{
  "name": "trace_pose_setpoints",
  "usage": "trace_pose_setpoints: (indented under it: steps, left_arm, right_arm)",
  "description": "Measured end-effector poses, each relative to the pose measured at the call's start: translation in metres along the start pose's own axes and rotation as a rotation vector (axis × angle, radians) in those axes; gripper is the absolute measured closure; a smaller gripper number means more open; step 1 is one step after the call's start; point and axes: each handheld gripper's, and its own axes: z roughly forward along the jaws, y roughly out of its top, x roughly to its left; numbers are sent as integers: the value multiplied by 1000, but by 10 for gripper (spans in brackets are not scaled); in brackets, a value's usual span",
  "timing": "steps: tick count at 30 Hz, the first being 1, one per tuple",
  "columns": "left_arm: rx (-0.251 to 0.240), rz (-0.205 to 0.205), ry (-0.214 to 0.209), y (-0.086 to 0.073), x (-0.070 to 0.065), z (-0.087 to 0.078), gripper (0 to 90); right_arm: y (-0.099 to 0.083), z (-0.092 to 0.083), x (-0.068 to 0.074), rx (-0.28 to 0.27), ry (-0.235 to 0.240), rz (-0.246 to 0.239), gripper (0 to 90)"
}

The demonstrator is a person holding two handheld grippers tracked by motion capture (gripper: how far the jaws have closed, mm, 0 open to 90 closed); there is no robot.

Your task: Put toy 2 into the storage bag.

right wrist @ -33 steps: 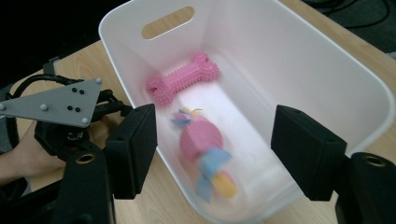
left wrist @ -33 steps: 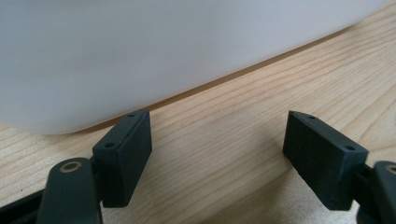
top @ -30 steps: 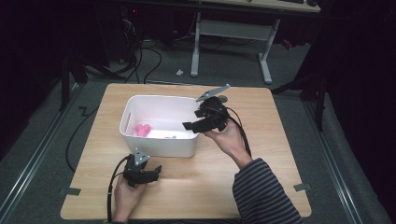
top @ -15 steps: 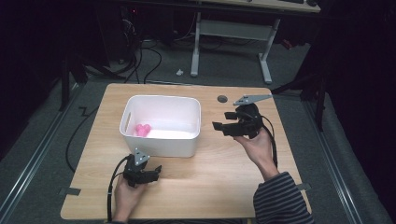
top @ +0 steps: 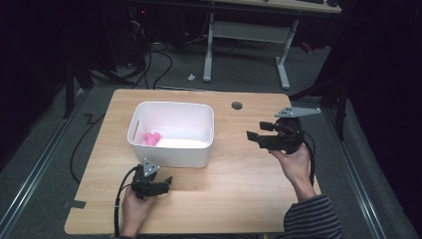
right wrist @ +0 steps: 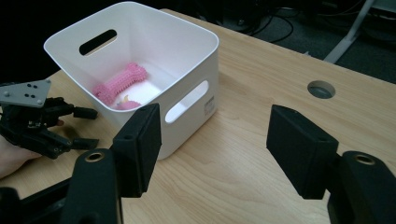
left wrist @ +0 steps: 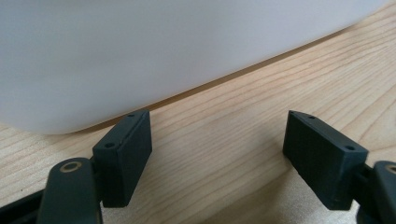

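A pink bone-shaped toy (right wrist: pixel 119 84) lies inside the white bin (top: pixel 171 149), toward its left end. Just in front of the bin's near wall, the left gripper (top: pixel 161 185) sits low on the wooden table (top: pixel 234 189), jaws spread and empty. Right of the bin, the right gripper (top: pixel 253 136) is held above the table, jaws wide apart, holding nothing.
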Motion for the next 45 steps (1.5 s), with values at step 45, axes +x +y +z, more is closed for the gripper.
trace_pose_setpoints:
  steps: [45]
  left_arm:
    - [0, 0, -1, 0, 0, 0, 242]
  right_arm:
    - [-98, -50, 2, -121, -70, 77, 383]
